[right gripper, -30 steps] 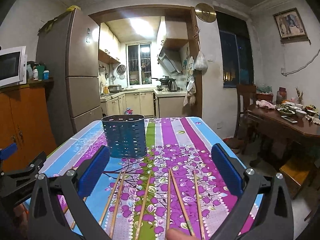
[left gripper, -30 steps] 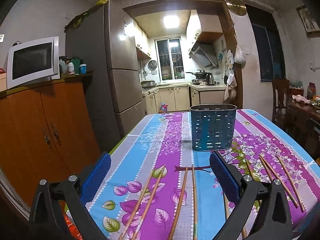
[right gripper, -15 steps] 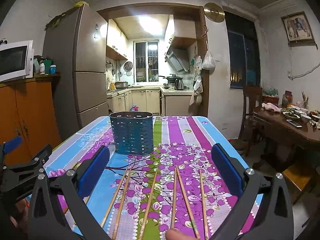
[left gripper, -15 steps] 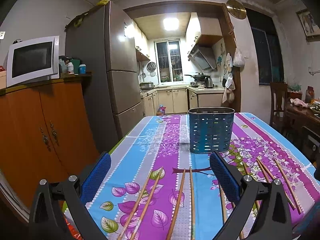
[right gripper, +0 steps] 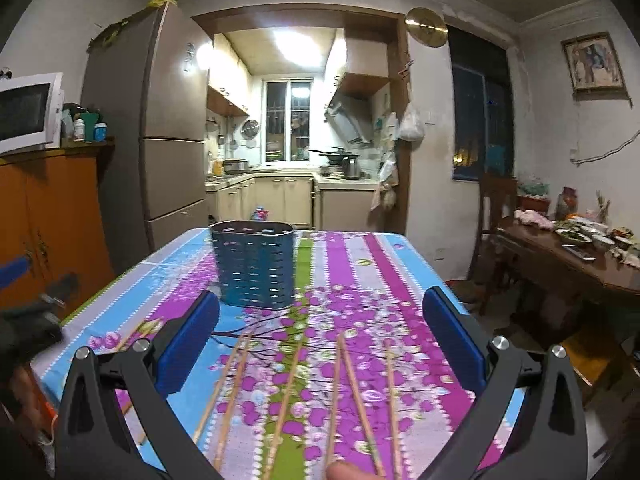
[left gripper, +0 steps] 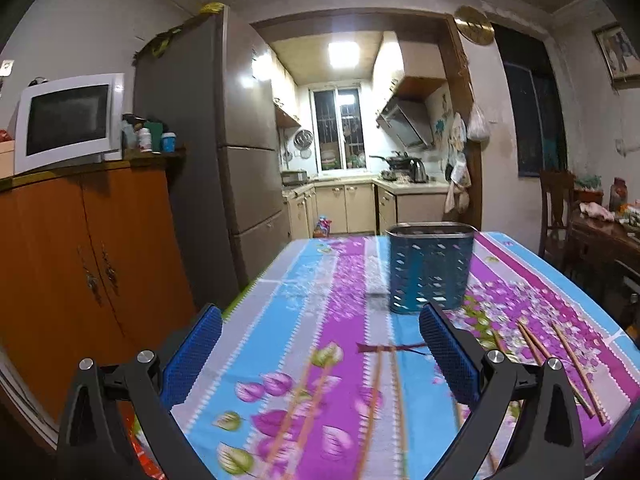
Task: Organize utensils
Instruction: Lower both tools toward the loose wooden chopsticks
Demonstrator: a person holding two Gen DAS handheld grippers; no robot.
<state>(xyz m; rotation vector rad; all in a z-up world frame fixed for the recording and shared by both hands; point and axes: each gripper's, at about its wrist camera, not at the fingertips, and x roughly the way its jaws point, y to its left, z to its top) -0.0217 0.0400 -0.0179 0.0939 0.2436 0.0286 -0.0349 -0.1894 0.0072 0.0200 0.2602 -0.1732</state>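
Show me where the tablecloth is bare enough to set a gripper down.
Bare cloth lies right of the blue holder, toward the table's far right edge, and left of it along the blue stripe. The near edge is crowded with chopsticks under both open grippers.

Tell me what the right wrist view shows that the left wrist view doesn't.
Only the right wrist view: the left gripper blurred at its left edge, a fingertip at the bottom, dishes on the side table. Only the left wrist view: the whole microwave. Both: the blue basket, chopsticks flat on the tablecloth, and open jaws holding nothing.
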